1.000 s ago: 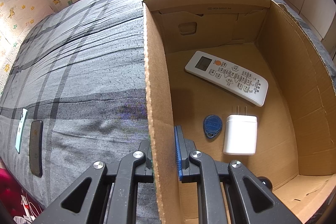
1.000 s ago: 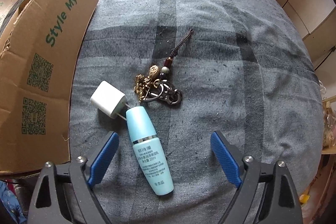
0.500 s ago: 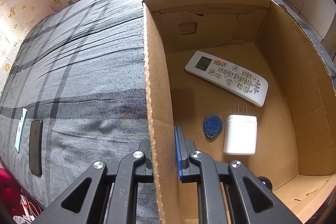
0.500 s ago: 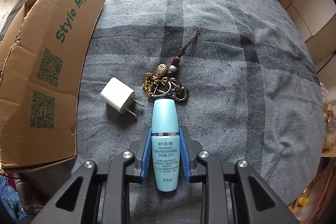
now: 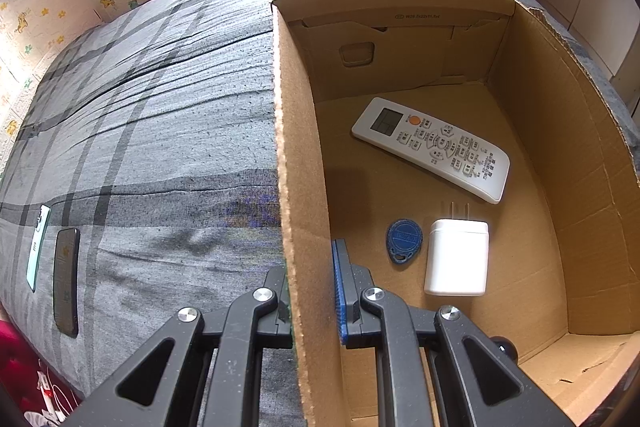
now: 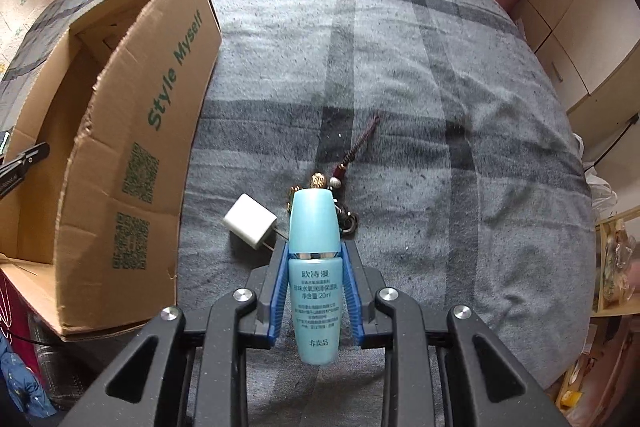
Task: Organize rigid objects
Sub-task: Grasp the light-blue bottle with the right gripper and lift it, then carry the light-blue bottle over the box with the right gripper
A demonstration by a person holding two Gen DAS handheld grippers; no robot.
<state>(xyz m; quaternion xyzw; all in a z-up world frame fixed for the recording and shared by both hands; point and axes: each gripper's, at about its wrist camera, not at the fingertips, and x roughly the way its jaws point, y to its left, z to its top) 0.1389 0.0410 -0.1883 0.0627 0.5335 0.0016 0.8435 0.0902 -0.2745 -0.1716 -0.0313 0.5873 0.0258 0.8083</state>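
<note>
A second earlier the right hand-held gripper (image 6: 316,291) had stood wide open around the blue bottle (image 6: 315,267) lying on the bed (image 6: 440,87); now its blue pads were clamped on the bottle's sides and the bottle had been lifted clear of the bedspread, its cap pointing away over the keychain (image 6: 340,195). The small white charger (image 6: 250,223) still lay just beside it, near the cardboard box (image 6: 132,167). The left hand-held gripper (image 5: 310,291) stayed pinched on the box's wall, steadying it. Inside, the remote control (image 5: 432,147), blue key fob (image 5: 403,239) and white adapter (image 5: 457,257) lay unmoved. With the grasp secured, the bottle probably headed for the box next, leaving charger and keychain to follow.
</note>
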